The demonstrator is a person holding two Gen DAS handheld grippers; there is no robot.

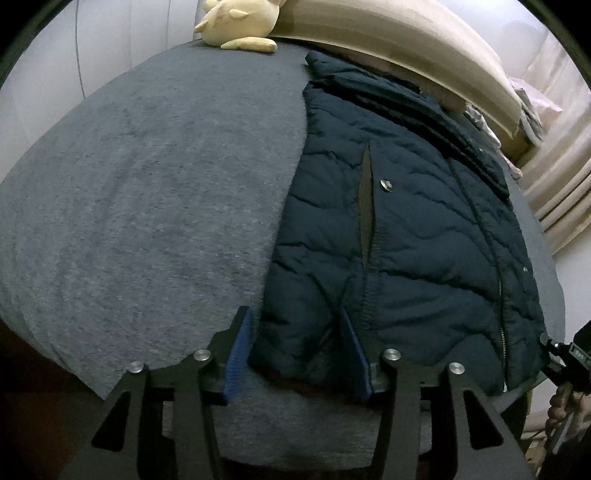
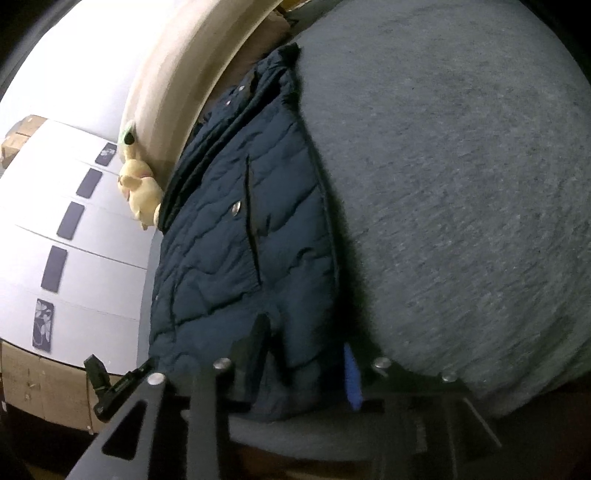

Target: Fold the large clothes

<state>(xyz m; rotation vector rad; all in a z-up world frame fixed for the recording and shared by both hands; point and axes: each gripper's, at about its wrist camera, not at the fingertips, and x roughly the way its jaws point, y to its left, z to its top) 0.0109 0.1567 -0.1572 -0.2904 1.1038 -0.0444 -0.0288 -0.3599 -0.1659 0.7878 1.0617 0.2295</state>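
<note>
Jacket [image 1: 406,229] is lying flat on the gray bed [image 1: 147,203], stretching from the near edge up toward the headboard [image 1: 424,48]. In the left view it is filling the side from 12 to 5 o'clock. In the right view it is running from 12 down to 6 o'clock, with bare bed off at 3 o'clock.

It is looking puffy and soft, with wavy stitched lines, so it is likely light and squishy. The shiny cloth may be a bit slippery. It will probably spring back up after a fold, so it may need a press. The thick bottom hem, near the two lower corners, is looking like a good place to grab, away from the zipper [image 1: 498,280] and the snap [image 1: 386,185].

Left tongs [image 1: 297,354] are sitting at 6 o'clock, about half open. The blue pads are standing on both sides of the jacket's lower corner, and the puffy cloth is bulging between them. It looks like they are pinching that corner.

Right tongs [image 2: 306,362] are also at 6 o'clock and partly open. The other bottom corner is sitting between the fingers. The picture is blurry and dark there, so I cannot tell if they are squeezing it.

A yellow plush [image 1: 240,26] is resting far away at 12 o'clock.
</note>
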